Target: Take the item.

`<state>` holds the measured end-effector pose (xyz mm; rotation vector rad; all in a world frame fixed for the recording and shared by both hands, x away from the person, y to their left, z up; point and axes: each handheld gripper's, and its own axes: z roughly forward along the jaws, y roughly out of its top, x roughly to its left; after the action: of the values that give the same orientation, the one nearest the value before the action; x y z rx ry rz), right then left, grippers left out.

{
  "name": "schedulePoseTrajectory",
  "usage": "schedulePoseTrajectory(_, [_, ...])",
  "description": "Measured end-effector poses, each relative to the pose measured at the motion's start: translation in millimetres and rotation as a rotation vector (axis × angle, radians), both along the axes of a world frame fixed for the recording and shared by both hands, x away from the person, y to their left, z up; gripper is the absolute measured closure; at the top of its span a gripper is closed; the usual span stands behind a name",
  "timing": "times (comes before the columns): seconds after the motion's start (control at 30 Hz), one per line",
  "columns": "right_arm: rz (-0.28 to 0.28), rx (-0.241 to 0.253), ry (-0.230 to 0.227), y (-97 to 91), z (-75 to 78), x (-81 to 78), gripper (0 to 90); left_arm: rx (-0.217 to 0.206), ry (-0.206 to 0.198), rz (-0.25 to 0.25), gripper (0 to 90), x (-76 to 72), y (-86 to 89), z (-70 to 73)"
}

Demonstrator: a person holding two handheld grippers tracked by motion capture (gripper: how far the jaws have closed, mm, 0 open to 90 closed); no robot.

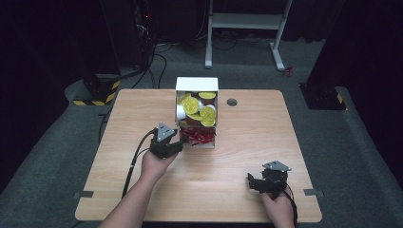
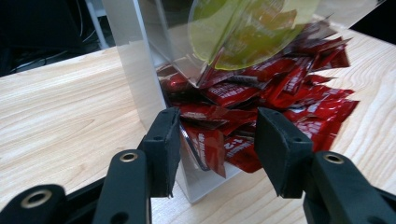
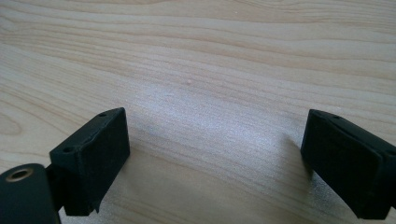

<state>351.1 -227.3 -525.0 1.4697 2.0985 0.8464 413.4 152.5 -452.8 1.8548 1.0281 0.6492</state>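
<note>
Jaws of the left gripper [image 2: 217,140] stand partly apart at the near end of the clear box [image 2: 140,84], with red sachets [image 2: 280,93] spilling out between and beyond them; in the left gripper view the black pads sit either side of a sachet edge, but no pad can be seen pressing on it, so nothing is gripped. One jaw lies just beside the box's clear wall. Seen from above, the left gripper [image 1: 183,139] is at the box's [image 1: 196,84] open front, where the red sachets [image 1: 199,138] heap at the bottom and yellow-lidded round cups [image 1: 191,105] fill the part farther back. That box stands near the middle of the tabletop [image 1: 247,142], toward its far edge. Well apart from it, the right gripper [image 1: 251,181] rests low near the tabletop's near right corner, its jaws spread wide and released over bare wood [image 3: 210,93], holding nothing.
</note>
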Motion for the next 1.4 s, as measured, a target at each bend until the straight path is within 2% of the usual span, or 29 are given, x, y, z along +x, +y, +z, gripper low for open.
schedulePoseTrajectory(0.07, [0.0,0.0,0.0,0.0,0.0,0.0,7.9,0.009,-0.005,-0.005,51.6,1.4,-2.4,1.0])
schedulePoseTrajectory(0.23, [0.0,0.0,0.0,0.0,0.0,0.0,7.9,-0.001,-0.003,0.003,55.8,4.2,-4.7,2.1])
schedulePoseTrajectory(0.53, [0.006,0.0,0.0,0.0,0.0,-0.2,7.9,0.01,-0.019,0.016,63.1,-0.2,-7.4,1.6])
schedulePoseTrajectory(0.87, [0.009,-0.002,0.0,-0.1,-0.1,-0.2,7.9,-0.008,-0.033,0.015,64.2,-11.8,-5.5,2.5])
schedulePoseTrajectory(1.23, [0.009,-0.002,0.0,-0.1,-0.1,-0.2,7.9,-0.026,-0.064,0.009,64.7,-35.4,-1.1,7.3])
schedulePoseTrajectory(1.4, [0.009,-0.003,0.0,-0.1,-0.1,-0.2,7.9,-0.023,-0.07,0.006,62.6,-37.4,-0.7,6.7])
